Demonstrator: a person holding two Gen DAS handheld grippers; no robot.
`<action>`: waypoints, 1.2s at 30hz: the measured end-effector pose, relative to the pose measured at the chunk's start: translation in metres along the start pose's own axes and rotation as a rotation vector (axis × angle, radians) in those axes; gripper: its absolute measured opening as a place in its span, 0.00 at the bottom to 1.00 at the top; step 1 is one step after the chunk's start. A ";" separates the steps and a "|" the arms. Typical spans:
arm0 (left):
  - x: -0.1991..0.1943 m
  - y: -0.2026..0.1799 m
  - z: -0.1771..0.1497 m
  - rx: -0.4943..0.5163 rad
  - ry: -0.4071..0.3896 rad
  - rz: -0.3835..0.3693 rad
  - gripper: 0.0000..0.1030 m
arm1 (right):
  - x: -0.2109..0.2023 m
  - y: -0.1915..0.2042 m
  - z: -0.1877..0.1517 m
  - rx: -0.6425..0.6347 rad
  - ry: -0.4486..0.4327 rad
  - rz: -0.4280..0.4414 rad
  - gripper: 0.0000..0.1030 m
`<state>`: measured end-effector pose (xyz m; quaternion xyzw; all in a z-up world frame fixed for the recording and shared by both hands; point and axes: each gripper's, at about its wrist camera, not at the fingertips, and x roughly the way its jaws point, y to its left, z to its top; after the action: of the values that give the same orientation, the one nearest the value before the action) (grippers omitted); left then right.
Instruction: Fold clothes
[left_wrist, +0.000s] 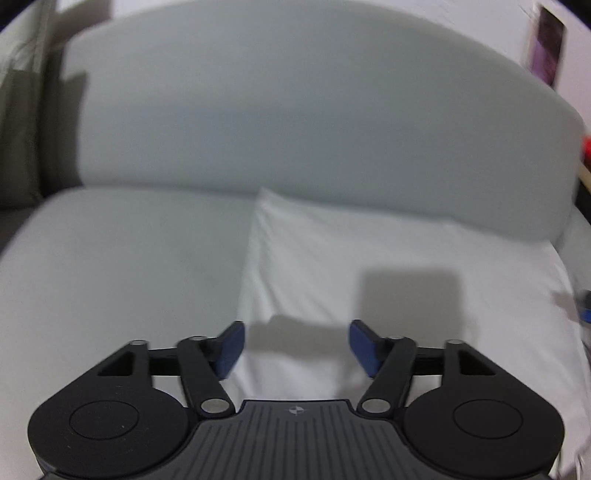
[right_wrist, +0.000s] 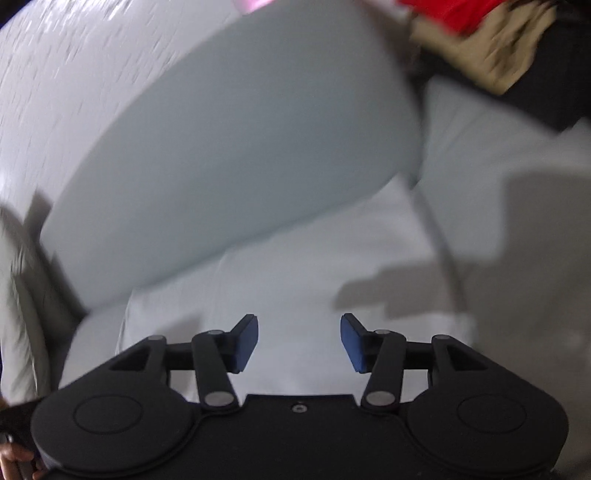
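- White, smooth cotton-like garment (left_wrist: 388, 266) lies spread flat on the pale grey-green sofa seat cushion (left_wrist: 110, 266), its far edge just beside the base of the rounded pale grey-green backrest (left_wrist: 295, 110); left-hand edge runs straight, a few soft creases near the front
- Progress, as judged: looks like an early or in-between stage – cloth is laid out and mostly smoothed, but can't tell how many folds are already in; shape reads as a tidy rectangle from the left wrist view, so maybe one fold done, more left
- Left tool (left_wrist: 295, 347): blue pads wide apart, nothing between them, hovering above the garment's near part
- Right tool (right_wrist: 299, 341): also wide apart, holding nothing, over the white garment (right_wrist: 295, 266); view is motion-blurred so detail is poor
- Left to do, prob.: pick an edge or corner w/ each tool, bring it over, flatten
- Containers: none visible in either view; no basket, box or drawer
- Off to the right side, a blurred heap of red, tan and dark fabric (right_wrist: 498, 55) sits well apart from the white garment – poss. more clothes to fold, can't confirm
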<state>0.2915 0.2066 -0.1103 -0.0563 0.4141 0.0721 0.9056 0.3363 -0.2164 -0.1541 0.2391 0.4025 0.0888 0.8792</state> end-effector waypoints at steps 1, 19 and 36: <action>0.005 0.006 0.003 -0.005 0.003 0.016 0.67 | -0.001 -0.008 0.008 0.017 -0.017 -0.015 0.47; 0.092 0.036 0.057 -0.118 -0.015 -0.036 0.47 | 0.051 -0.078 0.060 0.156 -0.061 -0.081 0.31; 0.086 -0.016 0.074 0.043 -0.066 0.083 0.03 | 0.068 -0.074 0.048 0.121 -0.097 -0.099 0.05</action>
<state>0.4050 0.2100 -0.1261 -0.0175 0.3875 0.1025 0.9160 0.4147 -0.2736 -0.2091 0.2757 0.3755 0.0093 0.8848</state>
